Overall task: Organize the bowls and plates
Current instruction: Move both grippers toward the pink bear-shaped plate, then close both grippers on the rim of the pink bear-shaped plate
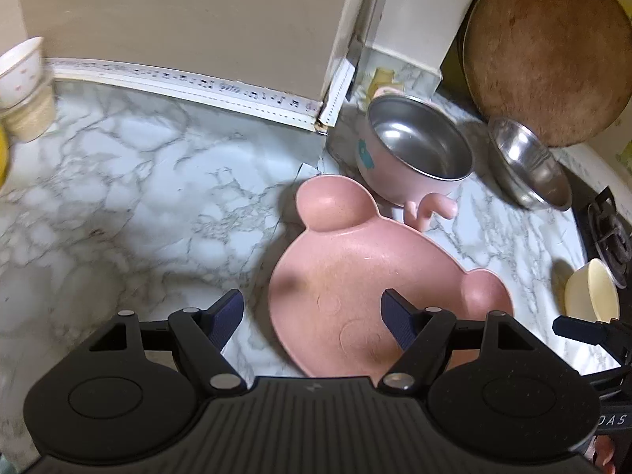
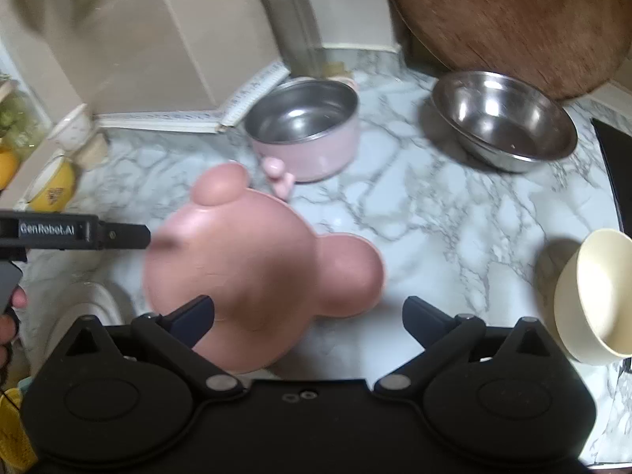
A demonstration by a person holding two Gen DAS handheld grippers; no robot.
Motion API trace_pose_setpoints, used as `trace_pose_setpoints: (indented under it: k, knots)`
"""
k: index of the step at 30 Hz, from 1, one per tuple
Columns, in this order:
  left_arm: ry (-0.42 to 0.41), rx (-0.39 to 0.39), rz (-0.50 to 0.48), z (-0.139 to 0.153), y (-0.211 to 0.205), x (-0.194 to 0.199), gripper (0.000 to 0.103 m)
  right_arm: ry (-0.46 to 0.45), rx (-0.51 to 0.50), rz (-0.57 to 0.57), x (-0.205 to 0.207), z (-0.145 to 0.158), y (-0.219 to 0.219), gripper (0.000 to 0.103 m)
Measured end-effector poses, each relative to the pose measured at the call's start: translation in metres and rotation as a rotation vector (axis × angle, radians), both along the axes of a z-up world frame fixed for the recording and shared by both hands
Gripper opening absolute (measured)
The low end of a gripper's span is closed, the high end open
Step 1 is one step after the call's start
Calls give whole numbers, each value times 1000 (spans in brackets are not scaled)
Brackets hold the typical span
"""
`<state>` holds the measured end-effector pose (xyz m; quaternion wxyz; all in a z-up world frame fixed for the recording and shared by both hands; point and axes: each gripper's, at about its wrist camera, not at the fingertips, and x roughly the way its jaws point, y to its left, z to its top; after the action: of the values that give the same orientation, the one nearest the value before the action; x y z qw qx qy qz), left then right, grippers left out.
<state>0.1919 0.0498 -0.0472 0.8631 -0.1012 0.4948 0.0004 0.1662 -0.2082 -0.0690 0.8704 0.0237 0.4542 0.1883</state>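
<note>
Left gripper (image 1: 312, 312) spread wide over pink bear-shaped plate (image 1: 367, 276) on marble counter (image 1: 138, 181). Right gripper (image 2: 308, 316) spread too. Pink-sided steel bowl (image 1: 418, 146), steel bowl (image 1: 525, 162), cream bowl (image 2: 596, 296) held nothing.

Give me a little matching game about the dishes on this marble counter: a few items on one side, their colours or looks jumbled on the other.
Things:
1. bear-shaped plate
2. handled bowl
3. wide bowl
4. small bowl

Looks:
A. cream all over
B. bare steel, inside and out
C. pink outside, steel inside
D. flat and pink, with two round ears

Pairs: 1-D, 2-C, 3-B, 4-A
</note>
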Motion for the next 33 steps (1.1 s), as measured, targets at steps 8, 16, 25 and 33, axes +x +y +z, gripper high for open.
trace_pose_setpoints:
  k: [8,16,25,33]
  knots:
    - [68,2,-29,-25,-3,38,76,84,5,-61,16,-21,-2,95]
    - [84,25,-64,-37,-9,55,75,129,20,-49,16,-30,8,79]
    - [111,27,-54,-46,-7,60,50,192,58,-56,22,-41,14,54]
    - [136,21,-9,-47,5,59,27,209,73,-44,25,-45,20,29]
